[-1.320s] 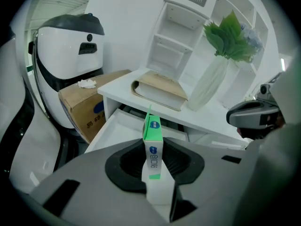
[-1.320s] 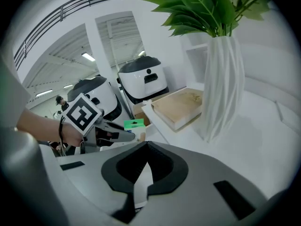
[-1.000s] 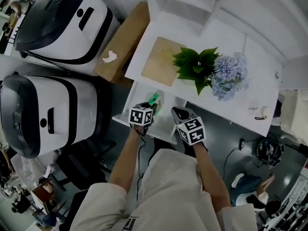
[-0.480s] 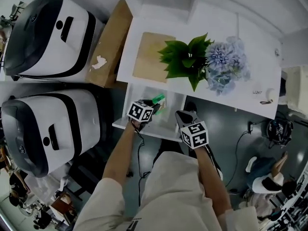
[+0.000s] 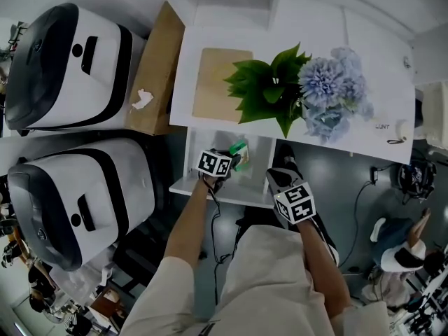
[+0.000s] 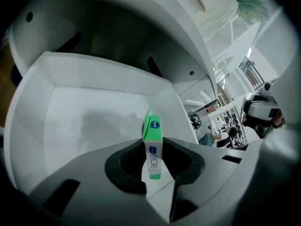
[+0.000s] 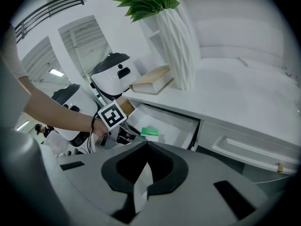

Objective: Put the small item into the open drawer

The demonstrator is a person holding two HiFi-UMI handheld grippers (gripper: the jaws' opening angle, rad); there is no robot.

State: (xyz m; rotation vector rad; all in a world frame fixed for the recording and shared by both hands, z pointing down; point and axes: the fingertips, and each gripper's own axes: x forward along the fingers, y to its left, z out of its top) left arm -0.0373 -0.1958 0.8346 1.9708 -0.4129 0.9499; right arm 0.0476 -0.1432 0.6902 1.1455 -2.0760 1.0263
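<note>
1. Your left gripper (image 6: 153, 163) is clamped on a small green-and-white box (image 6: 152, 142). The jaws stand at a narrow gap and press on the box's two broad faces, so it stands upright on end between them.
2. You have the box inside the open drawer (image 5: 183, 185), toward its back wall and a little nearer its right wall than its left as you look down. No view shows whether its lower end touches the drawer floor; it may be just above it.
3. Your right gripper (image 7: 147, 146) has its jaws together with nothing between them. It hangs just outside the drawer's right wall, near the front right corner, and points down at a slant.
4. The drawer is pulled out from under the front edge of the white desk (image 5: 378, 82).
5. On the desk, back from the front edge above the drawer, stands a white ribbed vase (image 7: 178, 46) with green leaves (image 5: 269, 89) and pale blue flowers (image 5: 329, 93). A tan book (image 5: 220, 82) lies just to its left.
6. A cardboard carton (image 5: 157, 68) stands against the desk's left edge.
</note>
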